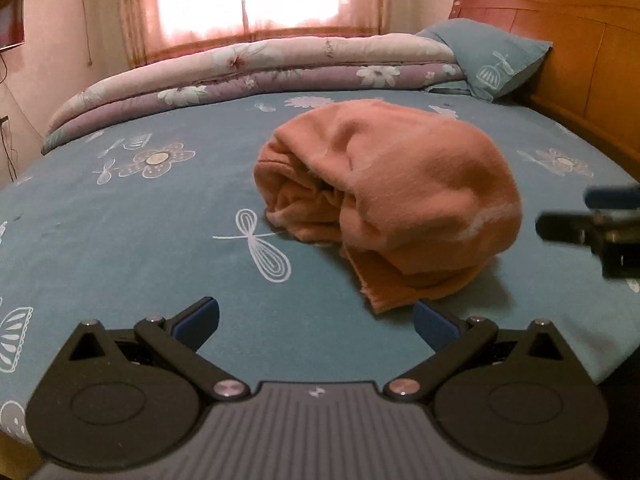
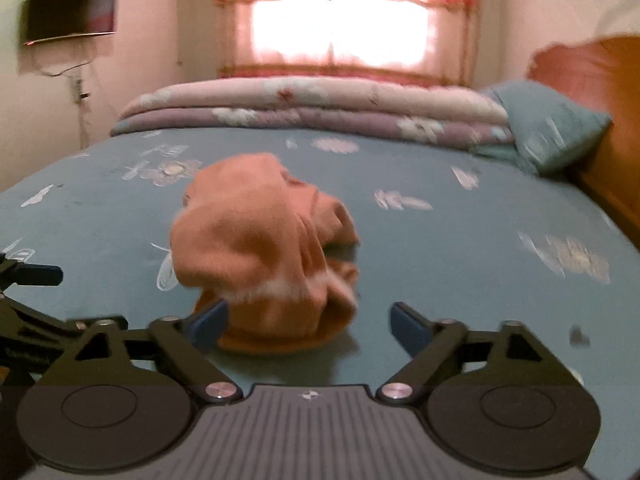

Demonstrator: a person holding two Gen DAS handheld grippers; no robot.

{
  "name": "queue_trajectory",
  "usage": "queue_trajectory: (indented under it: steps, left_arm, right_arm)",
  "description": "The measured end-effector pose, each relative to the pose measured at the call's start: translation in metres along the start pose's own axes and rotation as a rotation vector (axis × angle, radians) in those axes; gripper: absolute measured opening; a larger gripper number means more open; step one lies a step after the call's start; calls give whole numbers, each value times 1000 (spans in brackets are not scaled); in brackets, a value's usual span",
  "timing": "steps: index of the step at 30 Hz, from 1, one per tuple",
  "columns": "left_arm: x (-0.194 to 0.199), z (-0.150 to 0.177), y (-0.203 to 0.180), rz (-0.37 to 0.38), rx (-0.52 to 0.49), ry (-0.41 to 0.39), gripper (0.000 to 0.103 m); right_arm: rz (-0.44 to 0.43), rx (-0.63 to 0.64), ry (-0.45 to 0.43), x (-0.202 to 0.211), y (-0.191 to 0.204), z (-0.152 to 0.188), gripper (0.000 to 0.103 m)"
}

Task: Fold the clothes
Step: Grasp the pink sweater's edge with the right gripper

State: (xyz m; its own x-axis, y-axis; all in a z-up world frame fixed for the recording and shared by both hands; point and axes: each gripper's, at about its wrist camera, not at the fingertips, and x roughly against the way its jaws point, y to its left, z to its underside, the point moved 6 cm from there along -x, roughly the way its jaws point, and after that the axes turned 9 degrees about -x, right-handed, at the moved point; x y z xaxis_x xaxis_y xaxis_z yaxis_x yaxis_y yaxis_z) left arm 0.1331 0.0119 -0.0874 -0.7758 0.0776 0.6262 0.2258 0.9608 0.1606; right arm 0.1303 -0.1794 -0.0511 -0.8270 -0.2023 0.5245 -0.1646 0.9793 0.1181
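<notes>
Television (image 2: pixel 70 8) only in right view

The garment (image 1: pixel 392 196) is plain peach-orange with a faint whitish smear. The bed sheet (image 1: pixel 160 248) beneath it is teal, printed with white dragonflies and pale flowers. Along the bed's far edge, the folded quilt (image 1: pixel 256 68) is cream and mauve with white blossoms; the pillow (image 1: pixel 488 52) at its far right corner is teal. Each hand-held gripper (image 1: pixel 316 320) (image 2: pixel 308 320) is black with blue finger pads (image 1: pixel 200 320).

left tool (image 1: pixel 316 322) — black linkage arms | blue pads | silver pivot screws | grey ribbed housing — right tool (image 2: pixel 308 326) alike
</notes>
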Motion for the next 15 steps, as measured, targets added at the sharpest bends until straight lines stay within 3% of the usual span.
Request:
queue_trajectory:
  steps: [5, 10, 12, 15]
  left_arm:
    - [-9, 0, 15, 101, 104, -8, 103]
    - [-20, 2, 21, 79, 98, 17, 103]
    - [-22, 4, 22, 83, 96, 24, 103]
    - [-25, 6, 23, 81, 89, 35, 103]
  right_arm:
    - [-15, 141, -11, -23, 9, -10, 76]
    - [-71, 140, 44, -41, 16, -12, 54]
    - [-102, 121, 57, -41, 20, -12, 34]
    - [-147, 93, 75, -41, 26, -13, 23]
